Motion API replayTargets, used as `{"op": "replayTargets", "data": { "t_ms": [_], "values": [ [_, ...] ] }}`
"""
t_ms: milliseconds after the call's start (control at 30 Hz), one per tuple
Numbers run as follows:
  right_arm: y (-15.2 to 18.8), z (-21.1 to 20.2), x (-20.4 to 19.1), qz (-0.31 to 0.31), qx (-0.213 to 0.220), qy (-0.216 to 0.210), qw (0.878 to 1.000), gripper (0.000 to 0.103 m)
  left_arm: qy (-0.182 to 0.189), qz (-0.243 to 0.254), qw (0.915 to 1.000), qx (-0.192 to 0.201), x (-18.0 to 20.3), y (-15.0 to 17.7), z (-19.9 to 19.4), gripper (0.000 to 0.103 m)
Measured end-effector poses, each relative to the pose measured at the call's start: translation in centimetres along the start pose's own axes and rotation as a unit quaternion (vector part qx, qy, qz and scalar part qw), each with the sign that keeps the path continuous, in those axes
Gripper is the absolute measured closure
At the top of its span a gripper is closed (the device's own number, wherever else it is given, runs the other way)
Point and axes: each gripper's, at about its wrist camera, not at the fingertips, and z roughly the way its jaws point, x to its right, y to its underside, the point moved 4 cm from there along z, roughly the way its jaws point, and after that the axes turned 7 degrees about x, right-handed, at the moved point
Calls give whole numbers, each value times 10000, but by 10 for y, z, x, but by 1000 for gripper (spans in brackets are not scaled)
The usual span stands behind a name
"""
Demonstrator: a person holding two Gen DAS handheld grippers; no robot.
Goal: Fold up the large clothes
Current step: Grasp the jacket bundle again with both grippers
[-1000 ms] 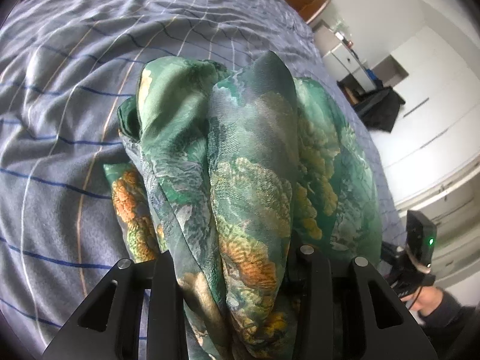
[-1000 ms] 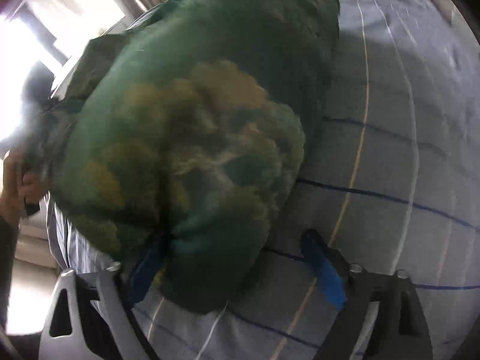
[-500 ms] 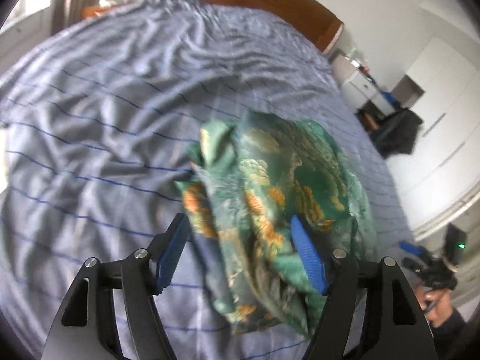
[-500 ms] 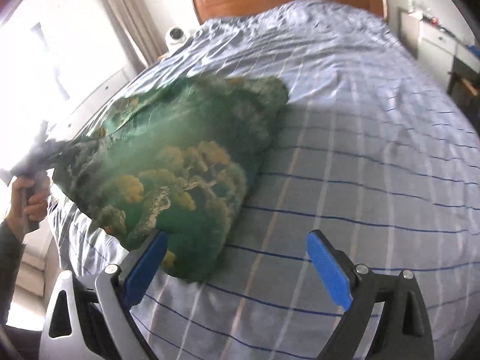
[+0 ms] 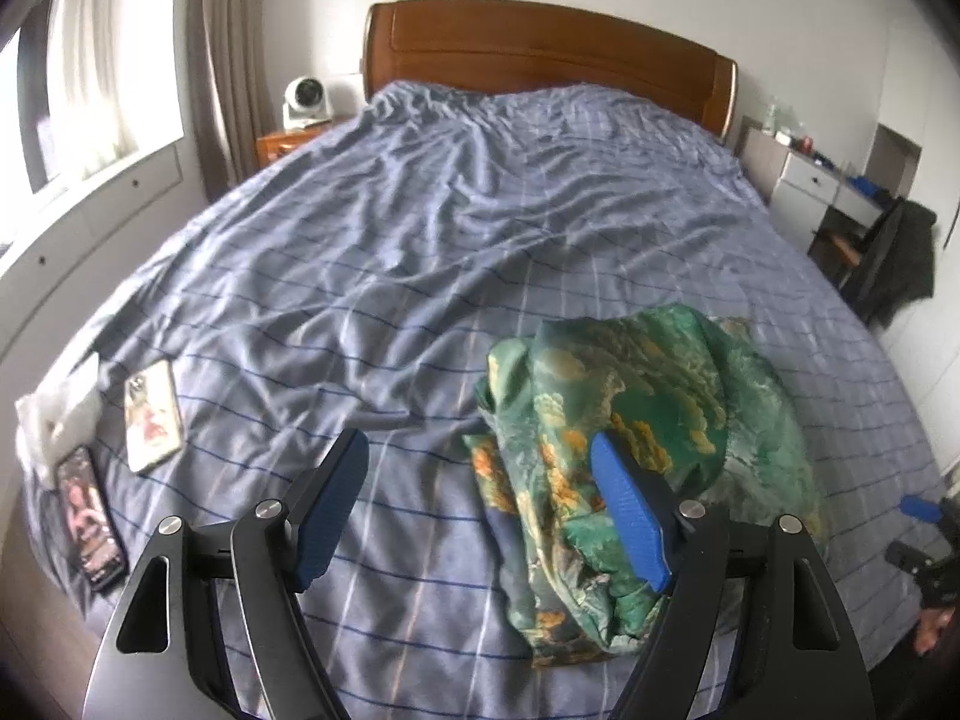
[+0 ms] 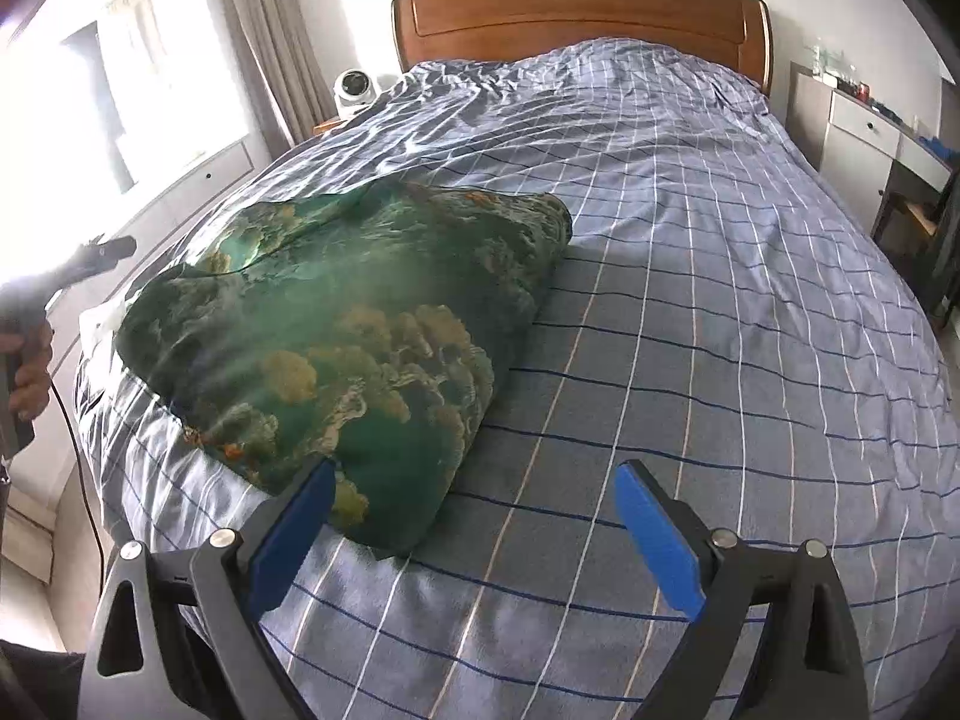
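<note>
Bed (image 5: 420, 276): big, blue checked cover
Green cloth (image 5: 648, 438): bunched heap on the near side, long way running near to far
Left gripper (image 5: 480, 516): jaws opening, nothing between; cloth just to its right
Right gripper (image 6: 474, 525): jaws wide apart, nothing held; cloth to its left
Two phones (image 5: 153, 414): near left edge
</note>
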Motion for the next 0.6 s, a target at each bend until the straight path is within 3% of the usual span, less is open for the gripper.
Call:
{"op": "replayTargets", "data": {
  "t_ms": [200,267,333,367,600],
  "values": [
    [3,-5,-2,-20,-4,6,10000,7,-8,80,10000,-2,7,1,-10,24],
    [4,-6,-2,-21,-17,3,10000,7,434,-253,9986,-146,4,1,-7,22],
    [4,-7,-2,0,-9,-13,10000,7,1251,-830,9874,-499,2,2,6,16],
    [4,-7,-2,37,-1,-37,10000,7,1698,-1186,9756,-723,0,4,19,15],
    [1,5,6,571,-99,-487,9971,7,2220,-1992,9364,-1851,1,48,119,15]
  ]
}}
